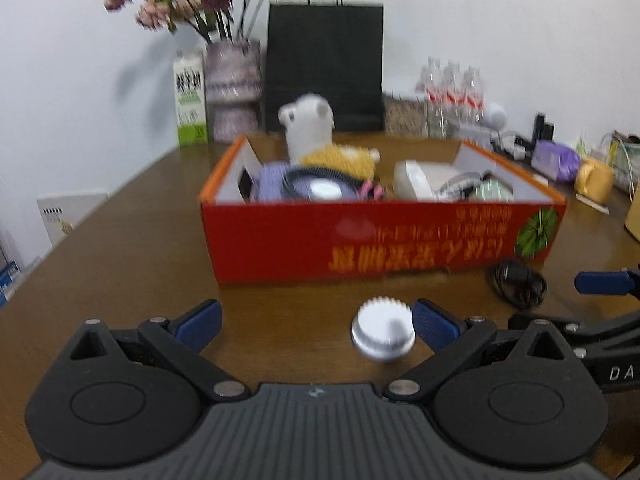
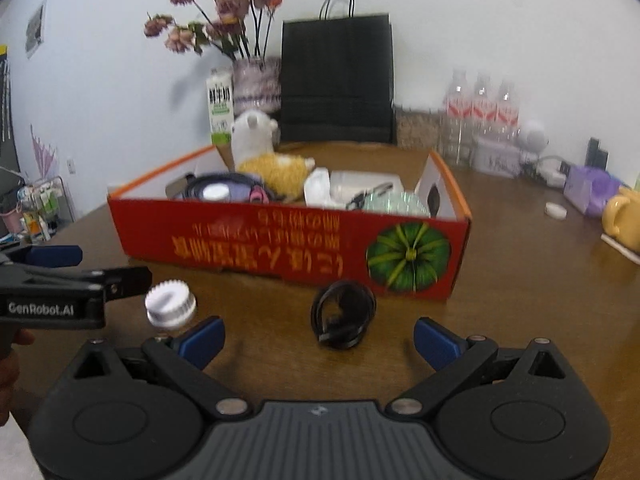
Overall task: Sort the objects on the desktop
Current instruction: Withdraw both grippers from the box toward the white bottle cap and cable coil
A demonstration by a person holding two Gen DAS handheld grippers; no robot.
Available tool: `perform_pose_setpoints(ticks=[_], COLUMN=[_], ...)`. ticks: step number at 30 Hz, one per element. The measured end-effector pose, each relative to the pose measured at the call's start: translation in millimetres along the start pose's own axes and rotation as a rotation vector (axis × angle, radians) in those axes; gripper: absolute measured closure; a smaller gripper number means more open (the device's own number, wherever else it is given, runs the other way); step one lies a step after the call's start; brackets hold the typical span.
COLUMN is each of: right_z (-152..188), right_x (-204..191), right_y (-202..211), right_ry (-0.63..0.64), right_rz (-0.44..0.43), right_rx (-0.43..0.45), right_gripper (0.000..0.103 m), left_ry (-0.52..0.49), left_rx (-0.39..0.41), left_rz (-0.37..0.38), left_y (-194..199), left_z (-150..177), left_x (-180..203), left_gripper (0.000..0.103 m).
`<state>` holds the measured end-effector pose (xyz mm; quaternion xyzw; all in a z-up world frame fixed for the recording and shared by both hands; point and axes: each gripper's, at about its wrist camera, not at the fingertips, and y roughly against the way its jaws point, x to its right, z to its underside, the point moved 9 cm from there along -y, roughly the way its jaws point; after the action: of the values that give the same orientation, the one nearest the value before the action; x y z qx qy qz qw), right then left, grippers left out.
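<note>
A red cardboard box (image 1: 360,244) stands on the brown table (image 1: 132,264), holding a white plush (image 1: 308,124), a yellow plush (image 1: 344,160) and several other items. In front of it lies a white ridged cap (image 1: 383,330), between the fingers of my open left gripper (image 1: 318,322) and close to the right finger. A coiled black cable (image 2: 343,314) lies by the box's front wall, just ahead of my open right gripper (image 2: 319,340) and between its fingertips' lines. The cap (image 2: 170,306) also shows left of the right gripper.
Along the back wall stand a black paper bag (image 1: 324,64), a vase of flowers (image 1: 232,88), a milk carton (image 1: 190,100) and water bottles (image 2: 480,116). A yellow mug (image 2: 622,216), a purple pack (image 2: 588,192) and a small white disc (image 2: 556,211) sit at the right.
</note>
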<state>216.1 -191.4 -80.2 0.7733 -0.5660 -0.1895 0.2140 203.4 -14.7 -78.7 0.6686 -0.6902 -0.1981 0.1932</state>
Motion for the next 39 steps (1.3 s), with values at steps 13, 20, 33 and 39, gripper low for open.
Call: perform_pose_setpoints(ticks=[13,20,33,39], right_z=[8.6,7.6,10.1,10.6], right_x=[11.3,14.8,14.6,9.9], right_y=[-30.7,-32.0,-27.6,-27.3], right_ry=[-0.006,-0.034,-0.040,-0.027], right_rz=[0.054,0.099,0.106,0.086], right_rx=[-0.102,-0.096,-0.083,-0.085], right_gripper=[0.000,0.000,0.000,0.000], left_ry=[-0.018,-0.002,0.007,0.004], left_rx=[-0.115,-0.107,-0.096,-0.094], left_rz=[0.000,-0.012,-0.028,-0.030], left_y=[-30.4,-32.0,-30.2,-29.2], left_z=[10.0,9.0,10.8,11.3], left_x=[8.7,8.4,9.3,9.6], left_gripper=[0.000,0.000,0.000,0.000])
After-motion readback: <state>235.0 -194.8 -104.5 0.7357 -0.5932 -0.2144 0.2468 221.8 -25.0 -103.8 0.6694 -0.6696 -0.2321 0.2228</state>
